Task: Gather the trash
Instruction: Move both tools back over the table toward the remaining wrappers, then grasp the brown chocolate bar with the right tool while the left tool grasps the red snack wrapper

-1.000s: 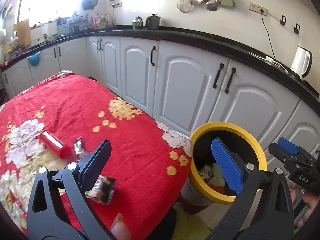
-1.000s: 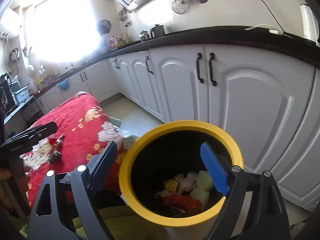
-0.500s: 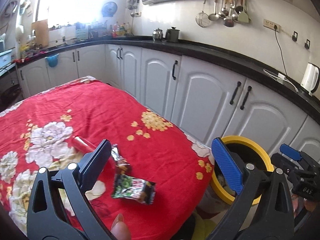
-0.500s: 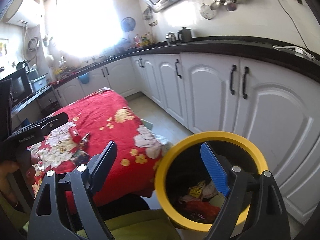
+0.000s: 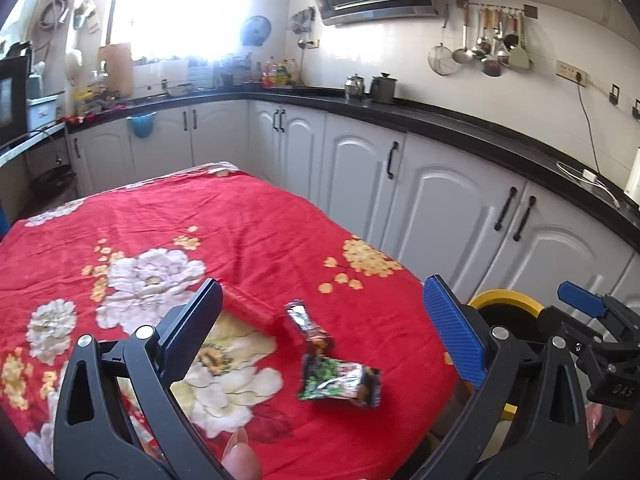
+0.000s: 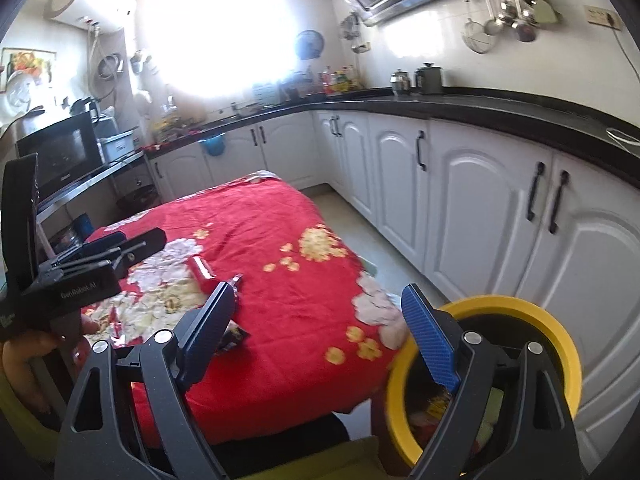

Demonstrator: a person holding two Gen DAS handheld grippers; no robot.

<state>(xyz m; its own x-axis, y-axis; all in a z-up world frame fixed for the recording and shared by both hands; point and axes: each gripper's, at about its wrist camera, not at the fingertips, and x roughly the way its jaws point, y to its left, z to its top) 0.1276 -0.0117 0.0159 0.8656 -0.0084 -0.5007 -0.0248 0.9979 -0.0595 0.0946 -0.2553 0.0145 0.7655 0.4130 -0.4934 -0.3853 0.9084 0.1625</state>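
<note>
From the left wrist camera, we see our left gripper (image 5: 320, 320) with its fingers spread wide and nothing between them, above a table covered by a red floral cloth (image 5: 248, 232). Three pieces of trash lie on the cloth inside the span of the fingers. A red cylindrical wrapper (image 5: 250, 310) lies just beside the left finger, a little farther away. A small foil packet (image 5: 308, 326) sits to its right, near the middle of the gap. A green and black snack wrapper (image 5: 340, 378) lies nearest to us, just below the foil packet. At the right edge of the table, past the blue right finger, stands a yellow-rimmed bin (image 5: 506, 298), with our right gripper (image 5: 592, 320) showing beside it. White cabinets (image 5: 440, 208) run along the far wall.

From the right wrist camera, we see our right gripper (image 6: 320, 320) released, fingers wide apart and empty, over the near right part of the table. The yellow-rimmed bin (image 6: 560, 332) stands to the right, partly behind the blue finger, with crumpled trash inside. The red cylindrical wrapper (image 6: 202, 272) lies on the cloth (image 6: 288, 280) farther left; the snack wrapper (image 6: 234, 336) is mostly hidden behind the left finger. Our left gripper (image 6: 116, 248) shows at the far left, held by a hand (image 6: 24, 360).
</note>
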